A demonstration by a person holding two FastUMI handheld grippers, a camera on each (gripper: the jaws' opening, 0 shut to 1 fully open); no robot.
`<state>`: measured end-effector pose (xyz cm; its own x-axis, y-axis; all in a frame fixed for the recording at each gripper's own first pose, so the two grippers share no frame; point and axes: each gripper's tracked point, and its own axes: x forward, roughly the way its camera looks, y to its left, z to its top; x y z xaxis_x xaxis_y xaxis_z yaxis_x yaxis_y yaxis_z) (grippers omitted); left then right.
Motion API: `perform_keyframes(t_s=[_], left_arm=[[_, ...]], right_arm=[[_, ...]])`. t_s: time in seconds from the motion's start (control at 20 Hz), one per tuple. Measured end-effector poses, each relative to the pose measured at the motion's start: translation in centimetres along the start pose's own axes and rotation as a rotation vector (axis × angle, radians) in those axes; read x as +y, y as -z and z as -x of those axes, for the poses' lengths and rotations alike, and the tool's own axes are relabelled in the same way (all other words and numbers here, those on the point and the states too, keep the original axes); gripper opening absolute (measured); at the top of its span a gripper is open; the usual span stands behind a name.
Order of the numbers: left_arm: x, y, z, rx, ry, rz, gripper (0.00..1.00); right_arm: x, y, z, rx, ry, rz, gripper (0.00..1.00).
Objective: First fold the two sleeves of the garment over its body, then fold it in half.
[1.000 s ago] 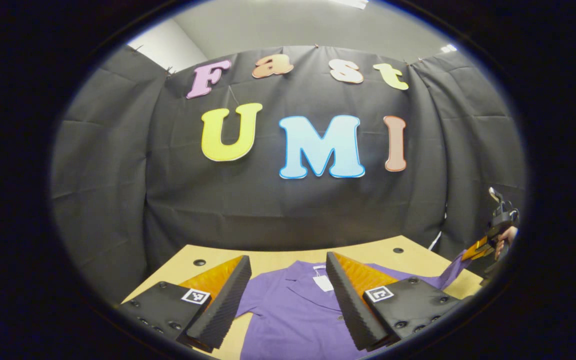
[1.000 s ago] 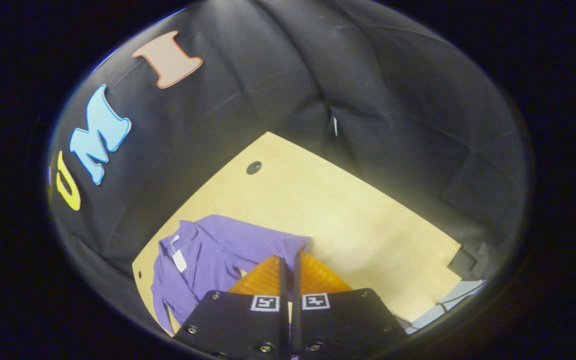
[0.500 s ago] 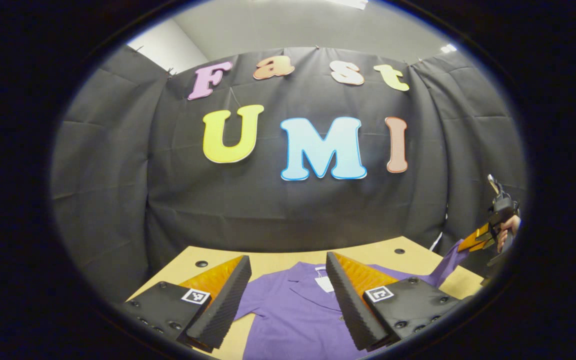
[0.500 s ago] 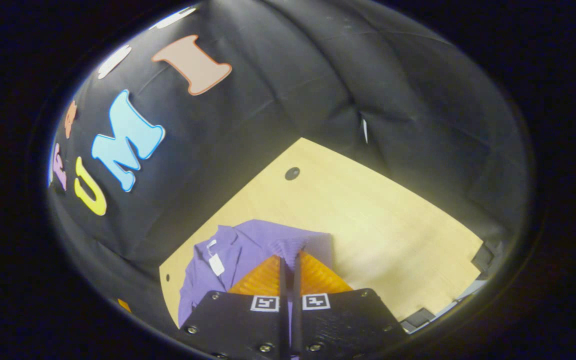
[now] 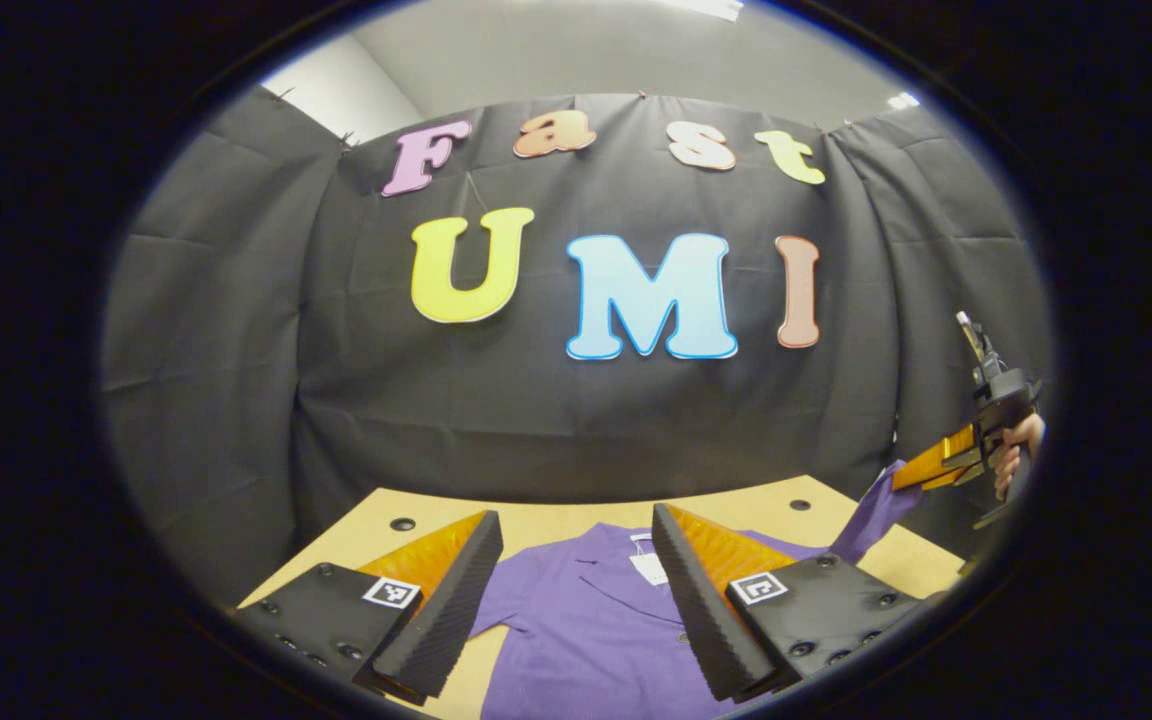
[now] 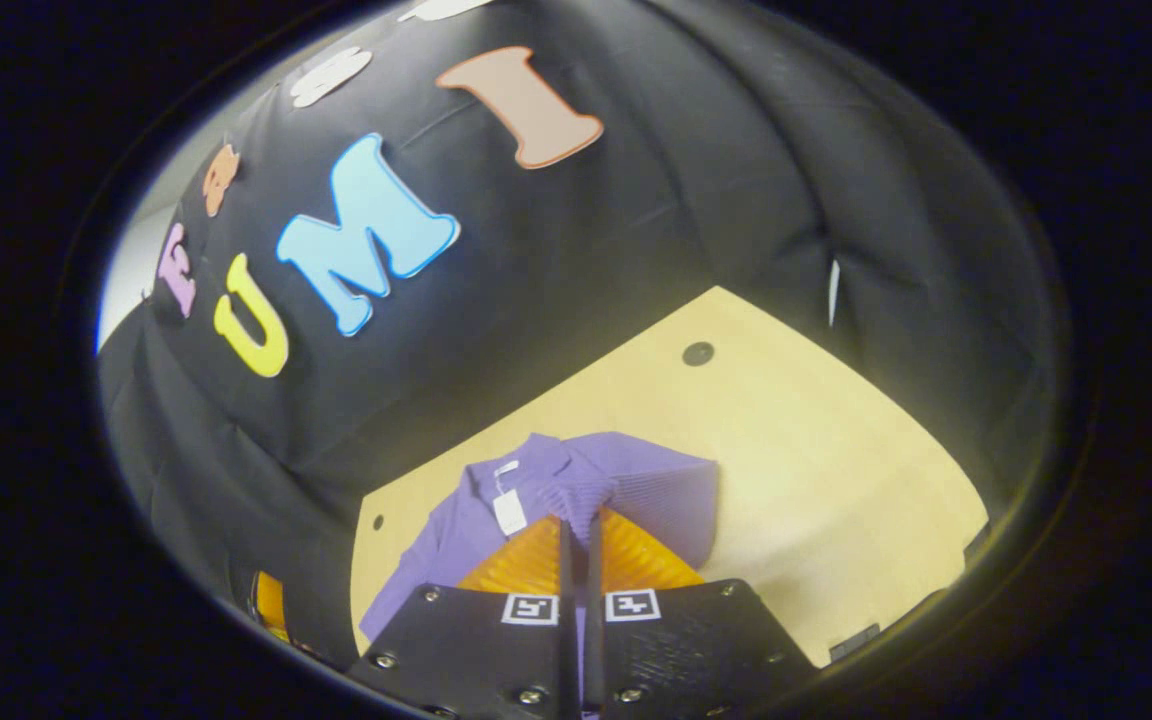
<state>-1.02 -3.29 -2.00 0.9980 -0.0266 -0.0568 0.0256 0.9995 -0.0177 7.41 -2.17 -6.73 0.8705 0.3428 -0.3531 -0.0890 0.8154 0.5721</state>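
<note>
A purple short-sleeved shirt [image 5: 586,625] lies collar-far on the wooden table [image 5: 536,520], a white tag at its neck. My left gripper [image 5: 576,517] hovers open just above the shirt's chest, nothing between its fingers. At the far right of the left gripper view, my right gripper [image 5: 921,470], held by a hand [image 5: 1016,455], lifts the shirt's sleeve [image 5: 871,512] off the table. In the right gripper view the right gripper [image 6: 576,520] is shut on that sleeve [image 6: 661,490], whose ribbed cloth hangs over the shirt's body [image 6: 536,490].
The table [image 6: 816,450] has small dark holes near its far corners [image 5: 401,524] [image 5: 793,504]. Black cloth walls close in the back and both sides. Bare wood stretches to the right of the shirt in the right gripper view.
The right gripper has risen with the sleeve and swung round toward the shirt's body, drawing the sleeve inward. The left gripper has hardly moved and stays open.
</note>
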Motion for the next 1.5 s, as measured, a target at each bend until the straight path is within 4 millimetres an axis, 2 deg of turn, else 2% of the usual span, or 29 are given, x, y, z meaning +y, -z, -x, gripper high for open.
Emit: perform_keyframes(t_s=[0.15,0.2,0.25,0.5,0.65,1.15,1.5], left_arm=[[0.7,0.3,0.2,0.004,-0.017,0.012,0.96],[1.0,0.4,0.4,0.004,-0.024,0.014,0.96],[1.3,0.4,0.5,0.005,-0.03,0.014,0.96],[2.9,0.9,1.2,0.012,-0.064,0.019,0.96],[3.6,0.9,1.4,0.012,-0.077,0.024,0.96],[3.5,0.9,0.9,0.008,-0.068,0.021,0.96],[4.5,1.5,1.2,0.02,-0.087,0.032,0.96]], right_arm=[[3.7,1.9,-1.3,0.047,-0.064,0.07,0.03],[4.9,2.7,-1.7,0.067,-0.085,0.097,0.07],[5.8,3.5,-2.2,0.087,-0.103,0.13,0.03],[9.5,8.3,-3.6,0.181,-0.163,0.274,0.03],[10.1,10.9,-4.6,0.234,-0.172,0.322,0.03],[13.1,19.0,-4.8,0.367,-0.235,0.443,0.03],[13.6,24.1,-6.5,0.452,-0.254,0.481,0.03]])
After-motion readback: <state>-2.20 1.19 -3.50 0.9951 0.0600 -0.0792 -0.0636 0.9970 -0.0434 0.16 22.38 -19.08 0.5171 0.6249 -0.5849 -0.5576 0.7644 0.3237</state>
